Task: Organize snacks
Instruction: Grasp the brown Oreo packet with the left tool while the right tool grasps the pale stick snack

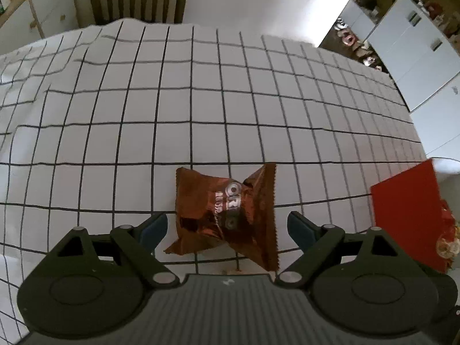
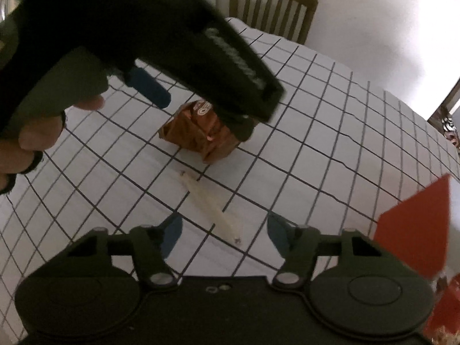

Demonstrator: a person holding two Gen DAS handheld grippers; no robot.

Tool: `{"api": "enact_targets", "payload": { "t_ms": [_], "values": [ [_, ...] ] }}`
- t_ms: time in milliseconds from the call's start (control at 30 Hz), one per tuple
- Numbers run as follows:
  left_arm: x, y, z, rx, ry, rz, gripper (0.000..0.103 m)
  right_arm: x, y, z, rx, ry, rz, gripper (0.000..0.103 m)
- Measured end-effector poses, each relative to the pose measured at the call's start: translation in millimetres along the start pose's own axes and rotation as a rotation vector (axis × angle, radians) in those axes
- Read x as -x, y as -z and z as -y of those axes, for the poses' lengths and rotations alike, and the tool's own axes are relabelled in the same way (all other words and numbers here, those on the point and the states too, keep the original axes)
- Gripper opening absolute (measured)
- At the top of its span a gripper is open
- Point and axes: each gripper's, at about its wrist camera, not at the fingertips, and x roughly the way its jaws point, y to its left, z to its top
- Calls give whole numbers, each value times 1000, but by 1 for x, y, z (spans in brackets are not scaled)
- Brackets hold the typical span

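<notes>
A brown Oreo snack packet (image 1: 227, 215) lies on the white grid-patterned tablecloth (image 1: 201, 100). My left gripper (image 1: 227, 225) is open, its fingers on either side of the packet just above the cloth. In the right wrist view the same packet (image 2: 198, 132) lies under the left gripper body (image 2: 172, 34), which covers its far side. My right gripper (image 2: 224, 235) is open and empty, low over the cloth, with a thin white wrapped stick (image 2: 210, 205) between its fingers. A red box (image 1: 408, 215) stands at the right.
The red box also shows at the right edge of the right wrist view (image 2: 417, 230). A wooden chair (image 2: 270, 5) stands at the table's far side. White cabinets (image 1: 417, 46) are beyond the table on the right. The cloth is wrinkled at the far left.
</notes>
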Motion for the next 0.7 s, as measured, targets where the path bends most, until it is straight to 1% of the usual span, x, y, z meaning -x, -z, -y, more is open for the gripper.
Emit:
{"api": "enact_targets", "payload": {
  "t_ms": [167, 233, 267, 533, 600, 667, 700],
  "values": [
    [-12, -1, -3, 12, -1, -15, 91, -14, -3, -1, 29, -13, -14, 50],
    [-17, -1, -4, 20, -7, -21, 91, -18, -2, -1, 32, -18, -17, 43],
    [-19, -1, -4, 25, -5, -24, 91, -19, -2, -1, 34, -20, -17, 42],
    [-25, 3, -5, 37, 9, -22, 90, -17, 1, -3, 33, -59, 6, 22],
    [-24, 3, -6, 43, 0, -15, 84, -16, 2, -4, 29, -65, 7, 17],
    [-25, 5, -8, 63, 5, -18, 82, -15, 4, -5, 21, -65, 12, 13],
    [-25, 5, -8, 71, 10, -16, 80, -14, 5, -5, 17, -63, 16, 11]
  ]
}}
